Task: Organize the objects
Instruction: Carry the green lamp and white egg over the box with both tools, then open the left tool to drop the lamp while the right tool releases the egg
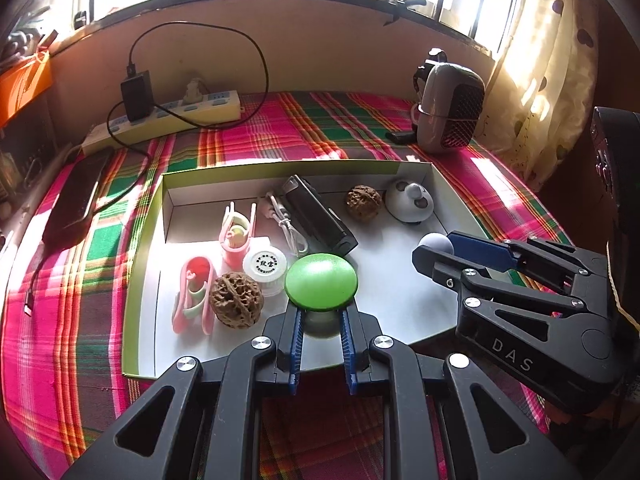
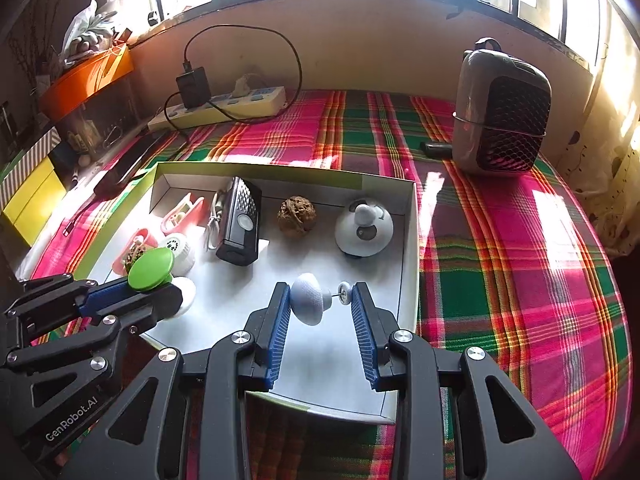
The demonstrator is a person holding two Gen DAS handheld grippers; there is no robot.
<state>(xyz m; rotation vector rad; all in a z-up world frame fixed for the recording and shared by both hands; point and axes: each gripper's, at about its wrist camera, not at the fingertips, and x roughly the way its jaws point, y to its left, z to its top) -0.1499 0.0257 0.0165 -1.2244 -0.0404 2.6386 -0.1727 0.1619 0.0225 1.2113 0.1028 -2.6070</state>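
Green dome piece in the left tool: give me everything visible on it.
The green dome piece is a smooth, glossy, plastic-looking mushroom shape: a round lime-green cap over a paler base that shows white in the right wrist view. The left tool is shut on its lower part, below the cap, blue pads on either side. The cap tilts slightly. It hangs over the near-left part of the white-floored box, near a walnut and a white round container. Whether its base touches the box floor is unclear.

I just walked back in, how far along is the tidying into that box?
Mostly done: two walnuts, pink clips, a black device and a white dome lie in the box. In hand: left tool grips a green knob, right tool a grey one, over it. Left: setting both down.
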